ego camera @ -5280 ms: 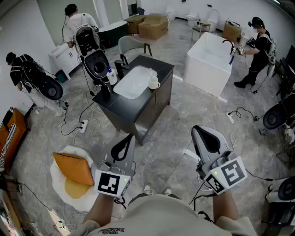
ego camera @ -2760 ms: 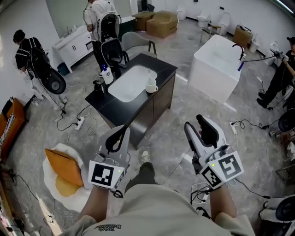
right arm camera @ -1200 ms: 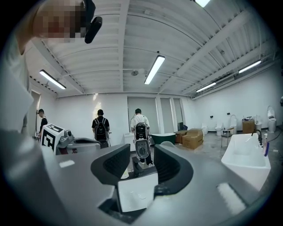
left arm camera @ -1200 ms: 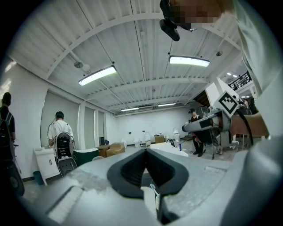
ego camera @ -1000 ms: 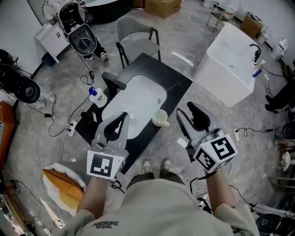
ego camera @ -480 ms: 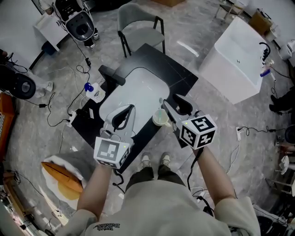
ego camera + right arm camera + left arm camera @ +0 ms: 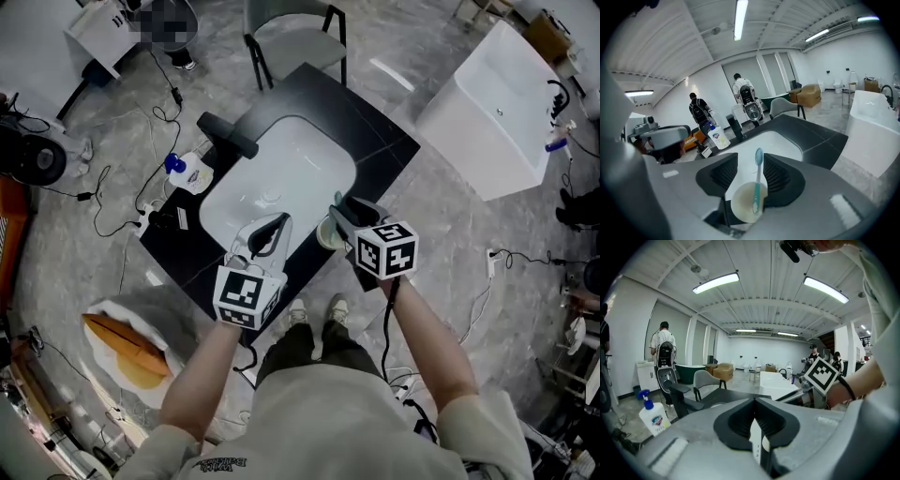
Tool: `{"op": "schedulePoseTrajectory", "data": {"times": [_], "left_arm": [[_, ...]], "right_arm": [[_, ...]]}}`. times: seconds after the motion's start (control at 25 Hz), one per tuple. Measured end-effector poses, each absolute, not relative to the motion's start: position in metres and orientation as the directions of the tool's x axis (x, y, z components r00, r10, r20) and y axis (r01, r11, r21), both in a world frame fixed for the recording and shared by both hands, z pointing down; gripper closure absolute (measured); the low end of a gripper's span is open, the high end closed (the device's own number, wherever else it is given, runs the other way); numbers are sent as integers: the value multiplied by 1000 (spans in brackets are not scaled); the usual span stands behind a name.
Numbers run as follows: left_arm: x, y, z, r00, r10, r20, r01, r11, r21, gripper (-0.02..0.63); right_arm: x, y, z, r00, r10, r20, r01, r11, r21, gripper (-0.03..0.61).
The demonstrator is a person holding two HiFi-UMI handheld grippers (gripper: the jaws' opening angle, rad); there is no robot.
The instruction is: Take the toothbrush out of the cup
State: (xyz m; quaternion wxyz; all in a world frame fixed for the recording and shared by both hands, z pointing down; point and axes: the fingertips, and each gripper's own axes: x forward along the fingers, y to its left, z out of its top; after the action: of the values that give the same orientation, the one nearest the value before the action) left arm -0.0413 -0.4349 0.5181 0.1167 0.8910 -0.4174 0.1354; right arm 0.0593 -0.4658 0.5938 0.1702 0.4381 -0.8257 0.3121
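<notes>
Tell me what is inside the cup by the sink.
A teal toothbrush stands in the cup, bristle head up, leaning on the rim. Nothing else shows inside. In the head view, the right gripper covers most of the cup.

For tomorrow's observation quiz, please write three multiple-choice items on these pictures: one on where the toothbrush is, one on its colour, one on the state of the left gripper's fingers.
1. Where is the toothbrush?
A) standing in the cup, between the right gripper's fingers
B) lying in the sink
C) on the floor

2. What colour is the toothbrush?
A) red
B) teal
C) black

3. How are the left gripper's fingers?
A) wide apart
B) shut on a bottle
C) together, empty

Answers:
1 A, the right gripper view shows it upright in the cup.
2 B, handle and head are teal.
3 C, the left gripper view shows the fingers meeting with nothing between.
</notes>
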Motion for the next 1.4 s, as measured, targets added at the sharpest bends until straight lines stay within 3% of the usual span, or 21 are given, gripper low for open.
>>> {"op": "schedulePoseTrajectory", "data": {"times": [0.52,0.68,0.8,1.08,1.4], "left_arm": [[-56,-438,580,576,-686,444,-805,-570,163,612],[-61,-436,582,567,-690,450,-812,-559,167,612],[-64,-435,579,561,-694,451,-817,-550,170,612],[-73,-432,560,550,-713,434,-826,-541,157,612],[-76,-434,484,549,-774,317,-827,-557,73,612]], "right_arm": [[54,-472,651,-522,-525,673,-848,402,-345,410],[56,-473,655,-513,-520,683,-852,404,-332,456],[58,-474,652,-505,-530,681,-855,411,-314,527],[49,-469,607,-552,-577,602,-829,461,-317,554],[50,-461,492,-604,-662,443,-795,536,-283,554]]}}
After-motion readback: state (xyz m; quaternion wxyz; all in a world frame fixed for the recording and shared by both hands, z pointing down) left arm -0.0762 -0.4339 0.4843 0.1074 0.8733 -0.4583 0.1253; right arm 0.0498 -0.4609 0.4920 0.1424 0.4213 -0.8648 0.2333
